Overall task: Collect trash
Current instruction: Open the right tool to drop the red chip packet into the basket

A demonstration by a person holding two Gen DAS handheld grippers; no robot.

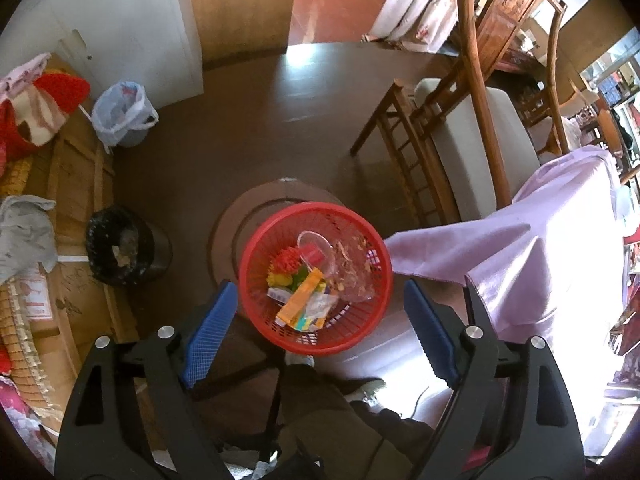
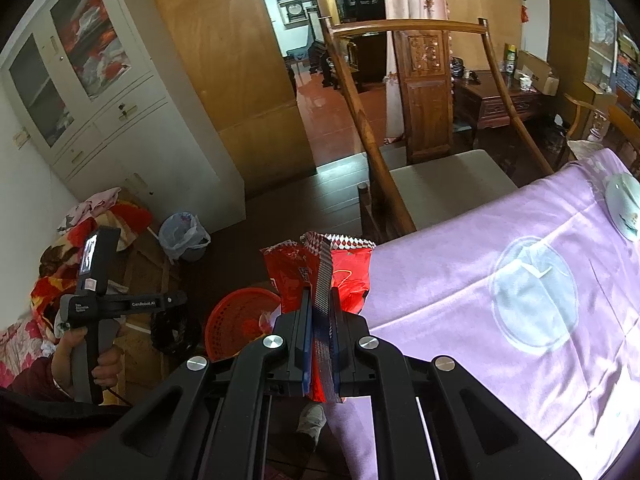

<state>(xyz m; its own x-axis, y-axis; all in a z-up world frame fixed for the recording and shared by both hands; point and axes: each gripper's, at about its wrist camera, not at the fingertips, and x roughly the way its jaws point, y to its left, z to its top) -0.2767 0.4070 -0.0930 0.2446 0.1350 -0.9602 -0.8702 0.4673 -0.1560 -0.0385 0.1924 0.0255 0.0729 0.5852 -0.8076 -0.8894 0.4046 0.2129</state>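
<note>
Left gripper wide apart above the red basket, right gripper tight on a red wrapper.

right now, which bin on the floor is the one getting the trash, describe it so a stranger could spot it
Start at the table draped in the lilac cloth; just off its corner, on the dark floor, stands the red basket. Unlike the black bin and the white-bagged bin farther off, it is bright red open mesh, already holding wrappers and a clear cup.
</note>
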